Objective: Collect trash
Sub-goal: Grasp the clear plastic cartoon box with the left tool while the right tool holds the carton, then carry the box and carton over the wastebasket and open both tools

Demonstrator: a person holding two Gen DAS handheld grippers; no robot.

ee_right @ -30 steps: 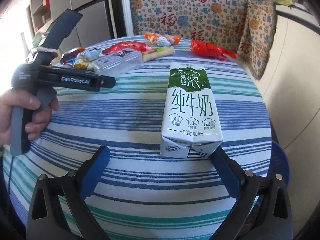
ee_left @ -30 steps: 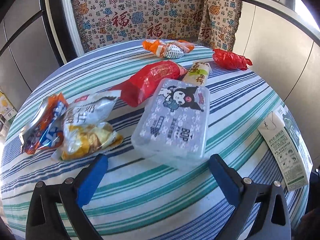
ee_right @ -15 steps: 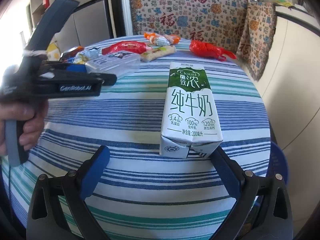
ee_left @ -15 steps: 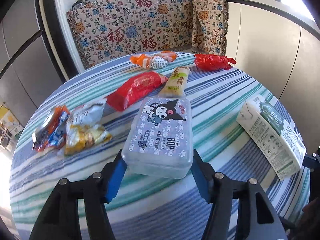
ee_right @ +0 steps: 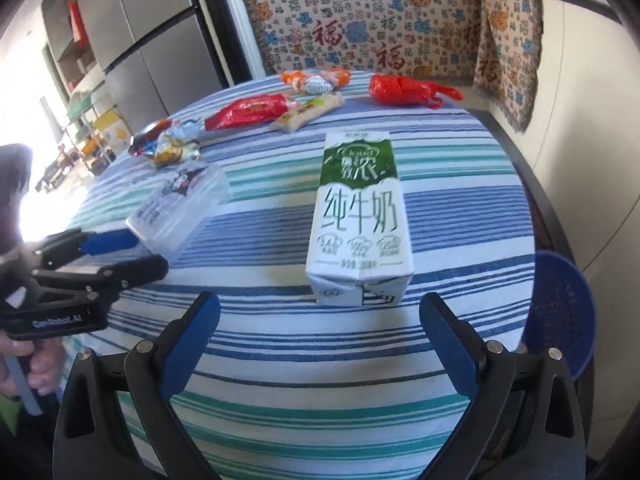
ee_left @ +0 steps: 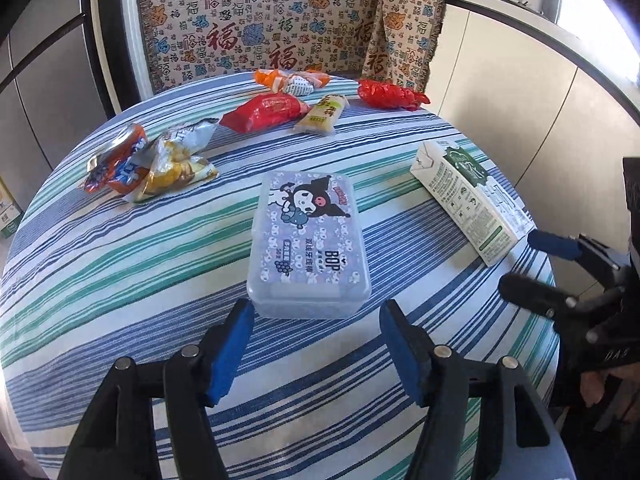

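Both jaws open, box [ee_left: 308,240] ungripped

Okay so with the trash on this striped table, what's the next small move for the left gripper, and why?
Probably ease the left gripper forward around the clear plastic box. Its jaws, just narrowed, stand open just short of the box's near edge, not touching it.

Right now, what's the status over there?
Left gripper open behind plastic box. Right gripper open near milk carton. Nothing held, nothing blocking.
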